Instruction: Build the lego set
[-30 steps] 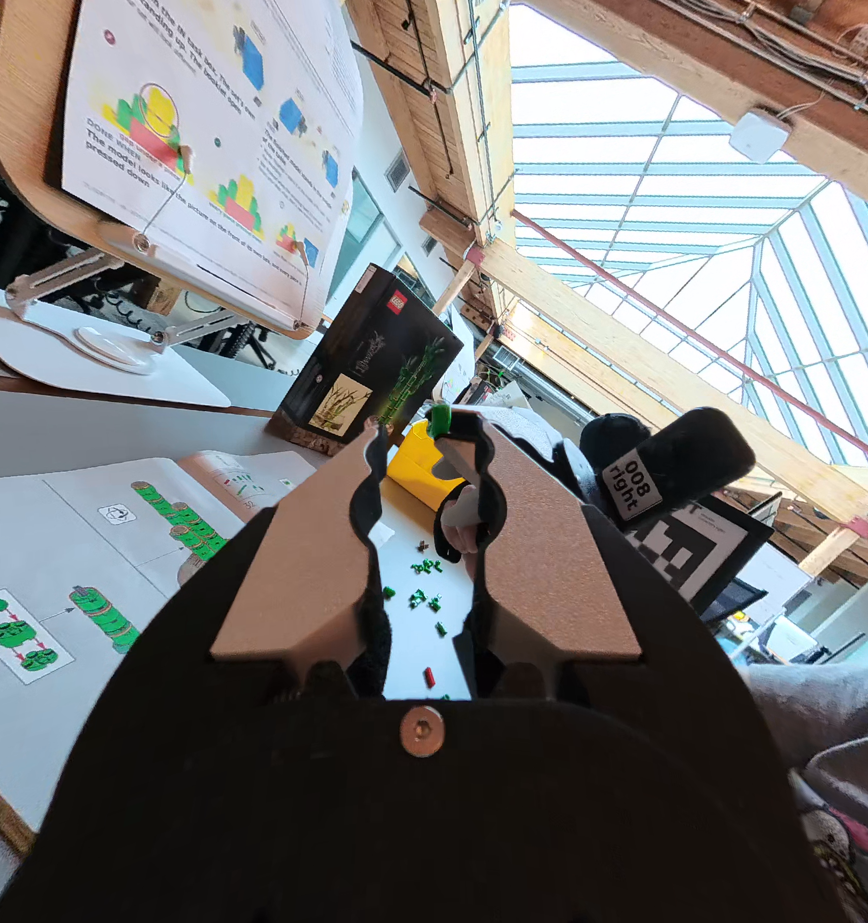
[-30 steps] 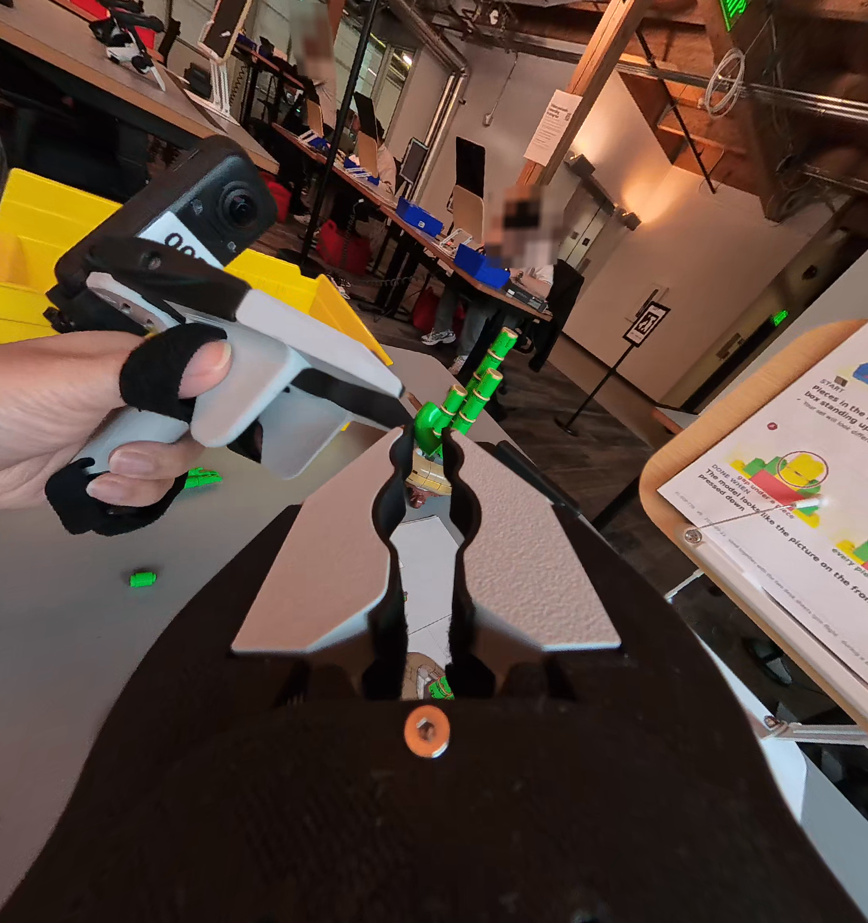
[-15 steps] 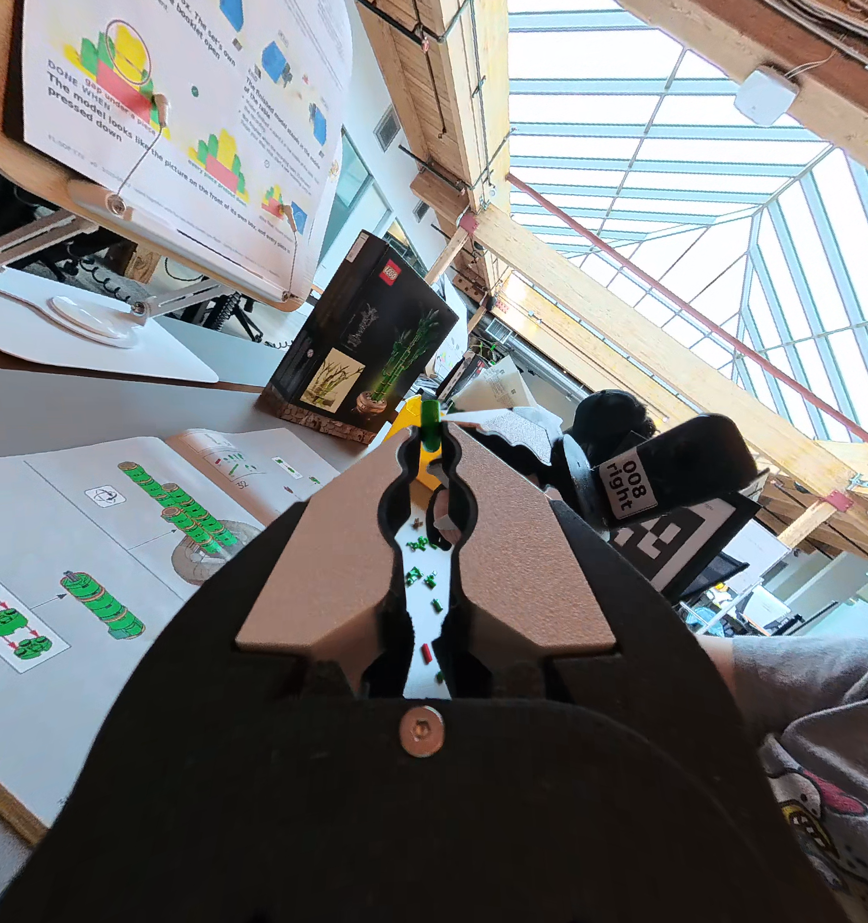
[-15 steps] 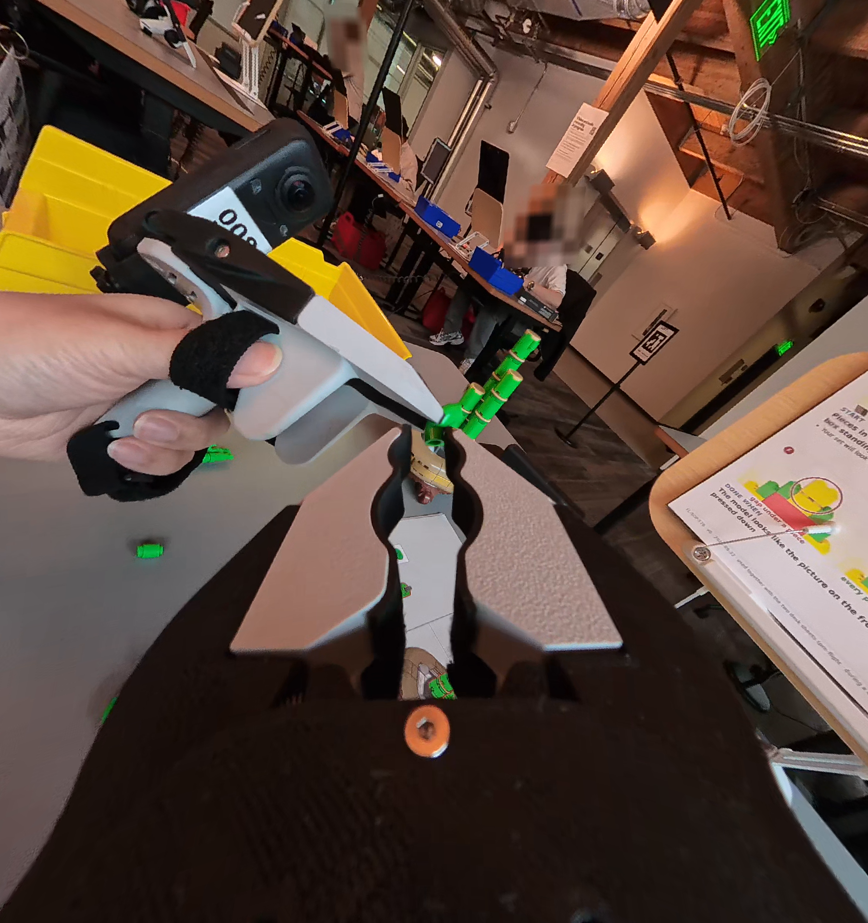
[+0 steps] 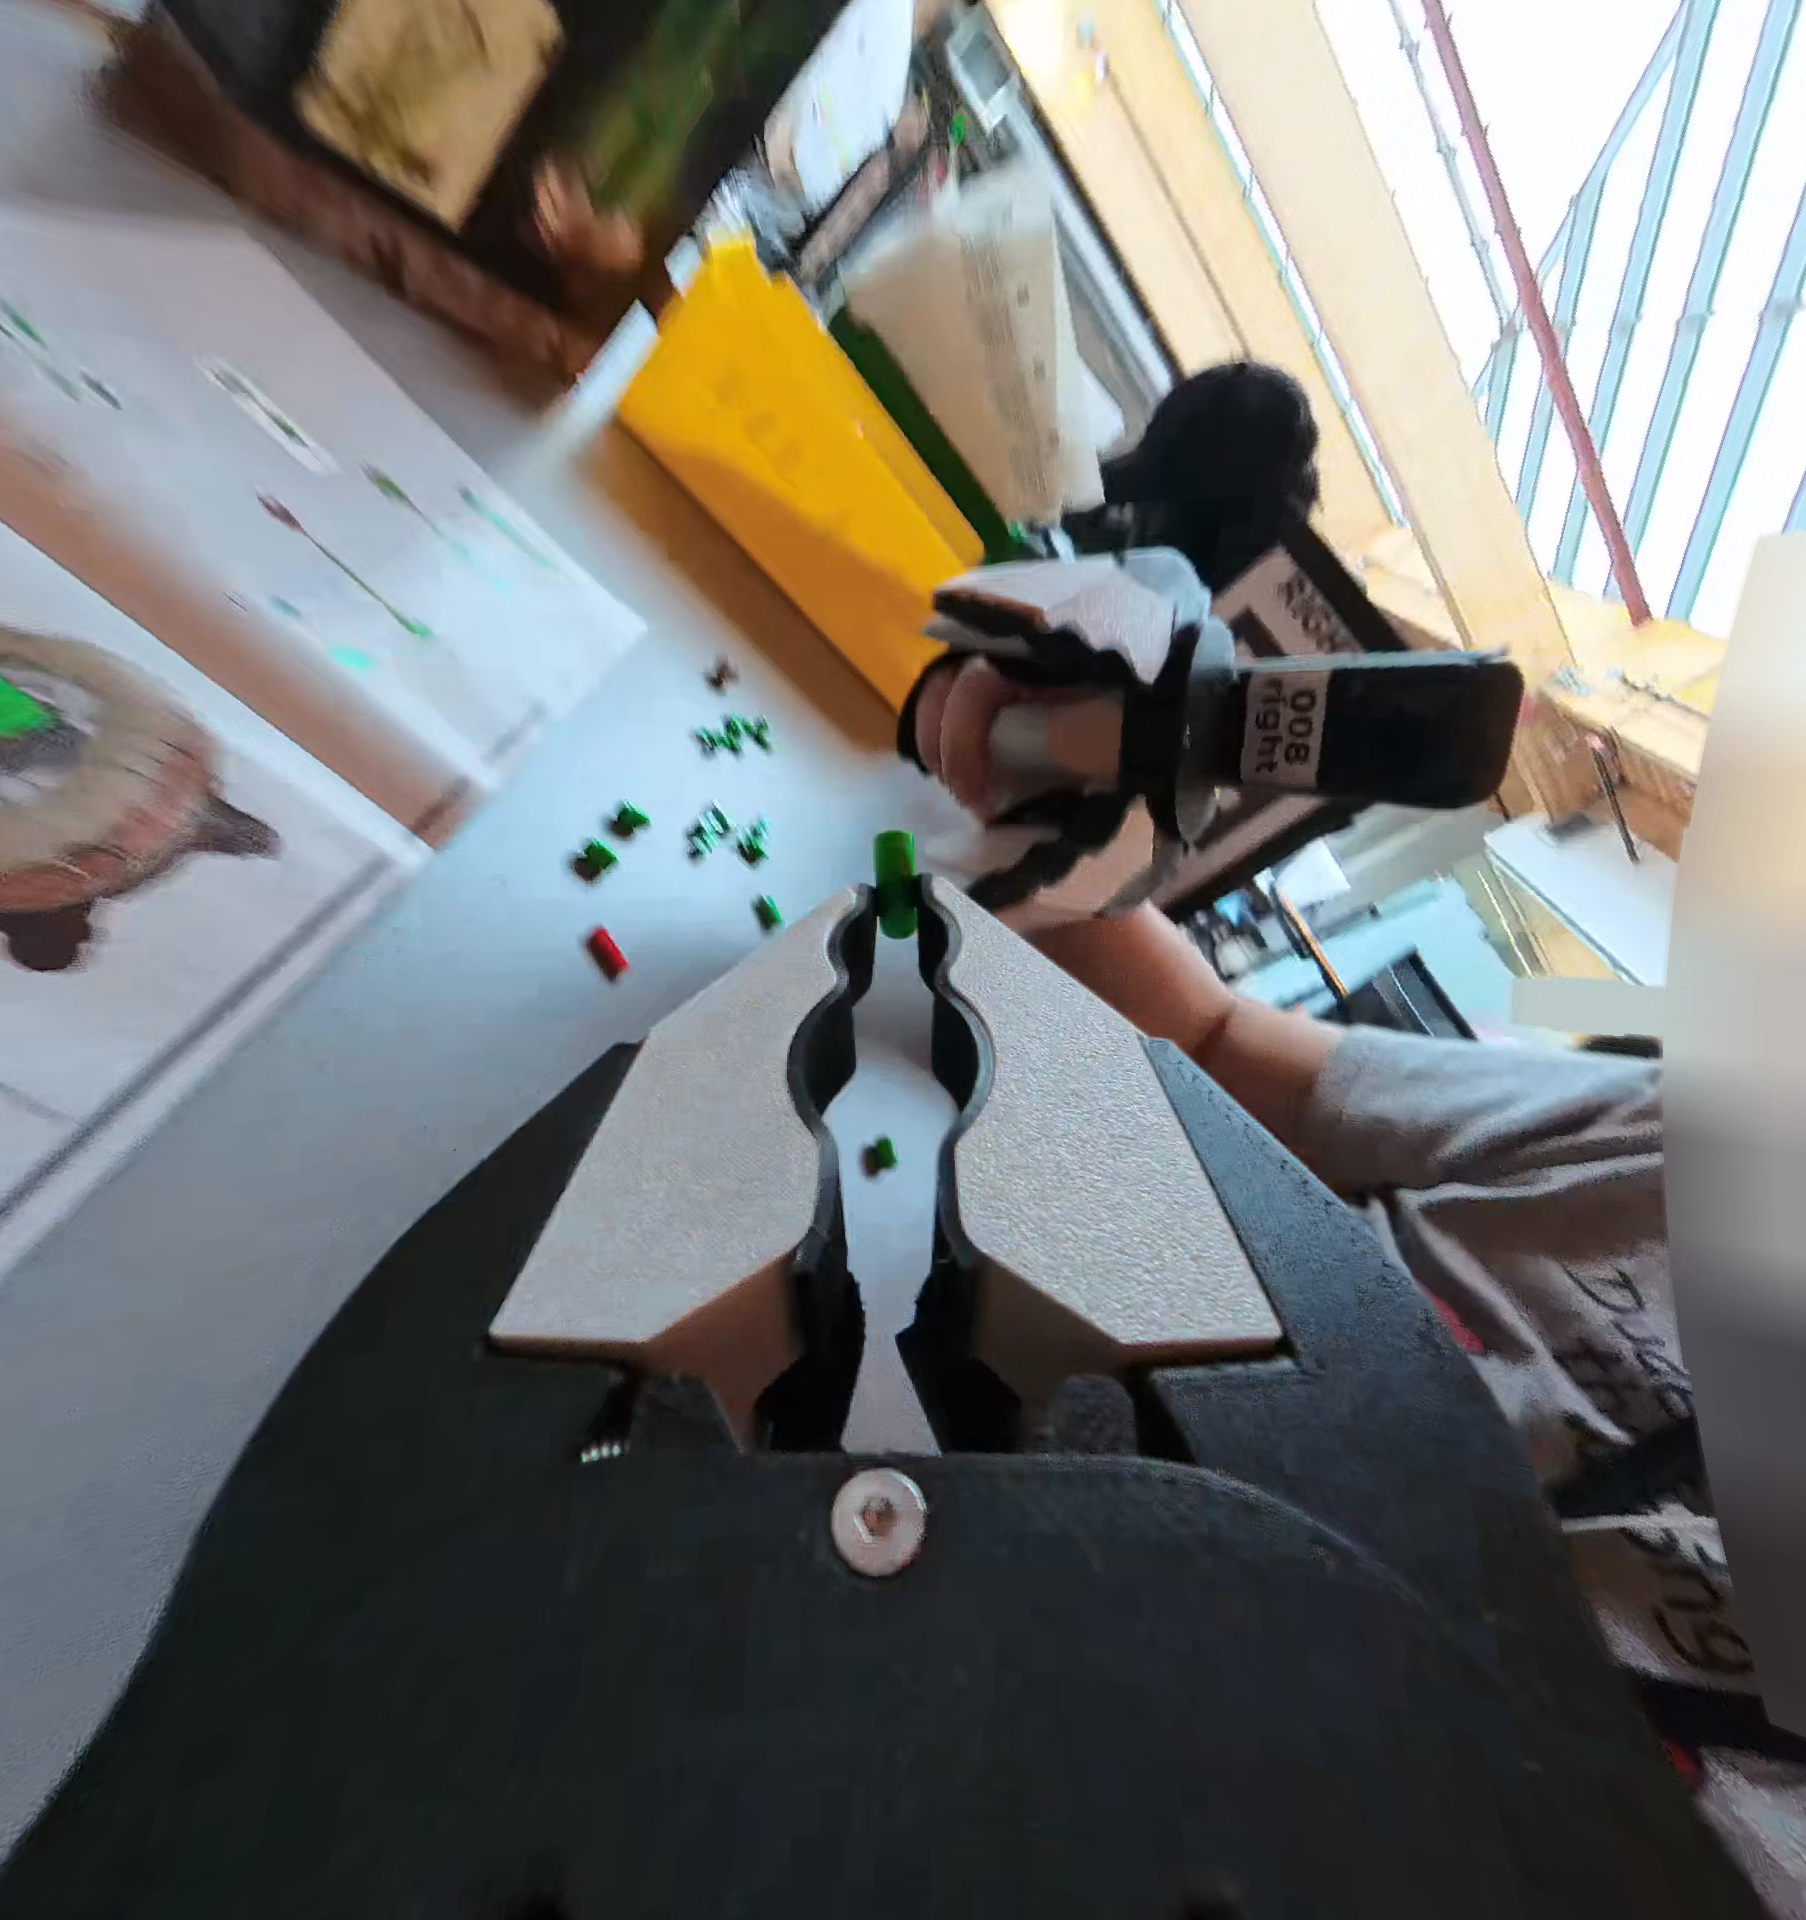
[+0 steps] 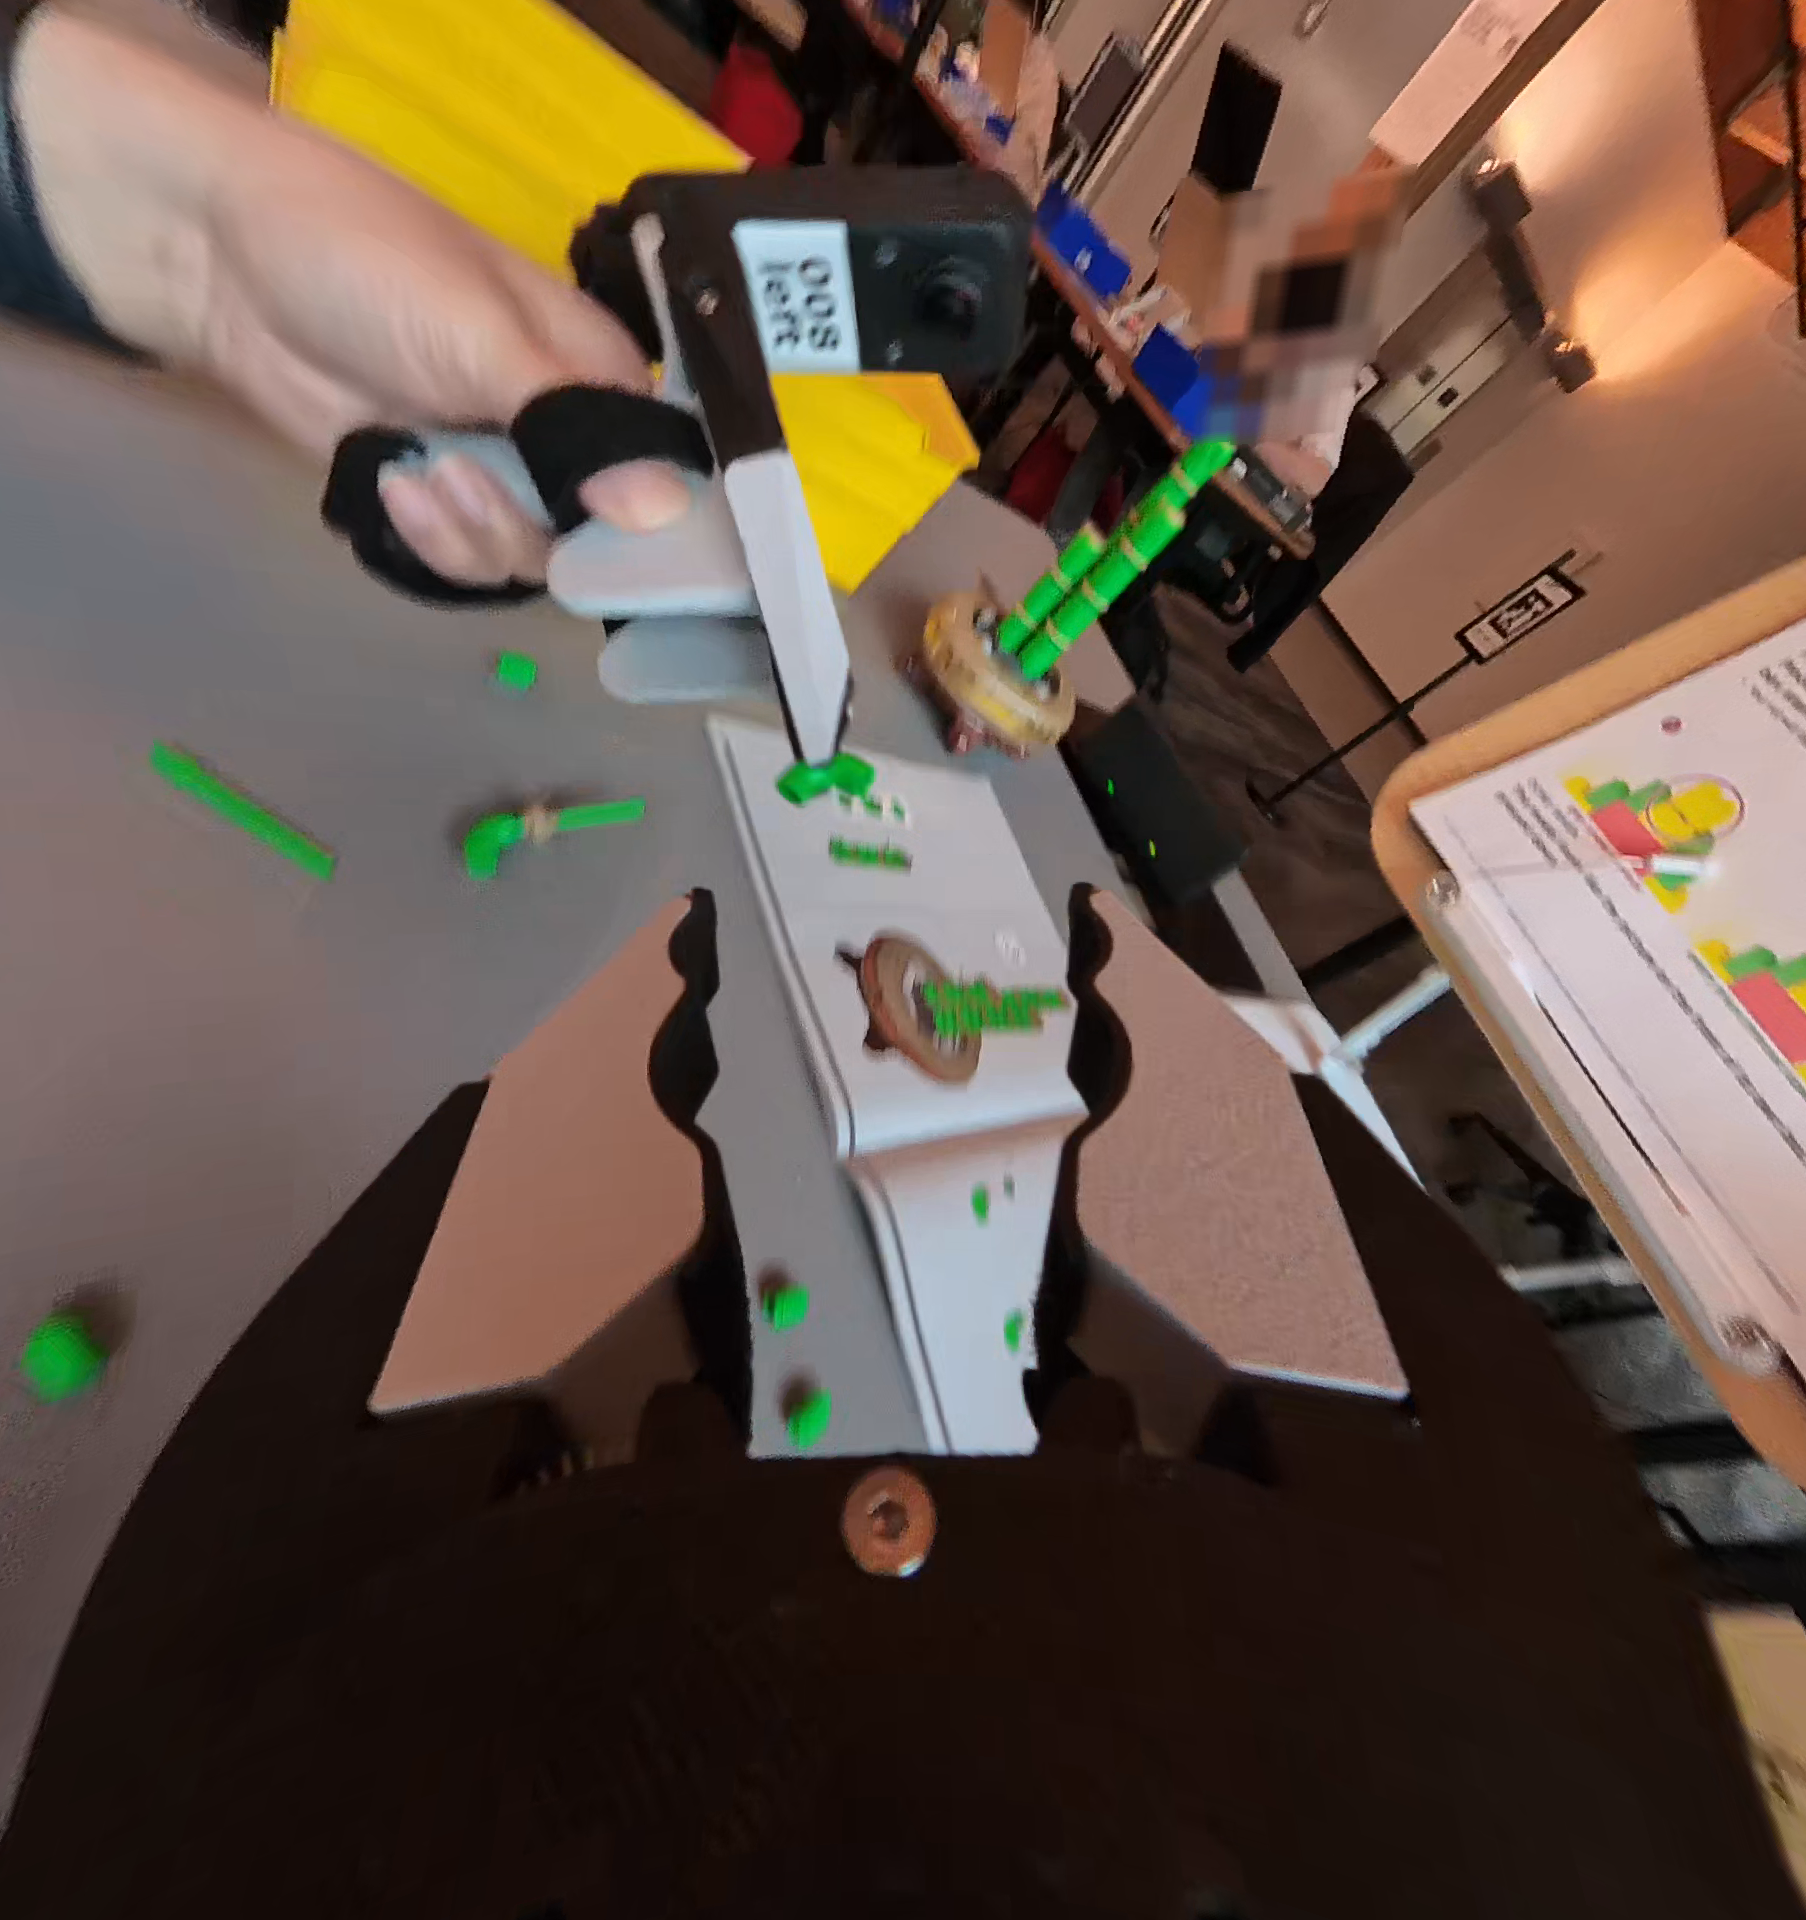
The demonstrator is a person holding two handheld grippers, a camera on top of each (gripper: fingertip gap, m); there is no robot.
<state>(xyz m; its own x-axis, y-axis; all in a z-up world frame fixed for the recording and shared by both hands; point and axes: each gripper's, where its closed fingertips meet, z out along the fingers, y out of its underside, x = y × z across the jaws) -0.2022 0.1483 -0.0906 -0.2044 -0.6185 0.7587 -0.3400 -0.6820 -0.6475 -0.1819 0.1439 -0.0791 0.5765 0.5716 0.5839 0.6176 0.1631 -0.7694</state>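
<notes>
Left tongs (image 5: 893, 902) pinch small green piece (image 5: 893, 873) at tips, above grey bench (image 5: 255, 1247). Right tongs (image 6: 886, 914) spread wide, empty, over instruction booklet (image 6: 940, 1049). Bamboo model (image 6: 1024, 665) stands farther off, beyond booklet.

You are working over a grey table (image 6: 203, 1039). An open instruction booklet (image 6: 909, 1049) is lying flat on it. Little green pieces (image 5: 733, 831) are lying loose beside the booklet, with one red piece (image 5: 605, 953) (very small) near them. A long green stick (image 6: 241, 810) and a bent green stem (image 6: 546, 826) are lying apart from each other. A round tan pot with green stalks (image 6: 1003, 675) is standing past the booklet. A yellow bin (image 5: 785, 468) is sitting at the far side.
</notes>
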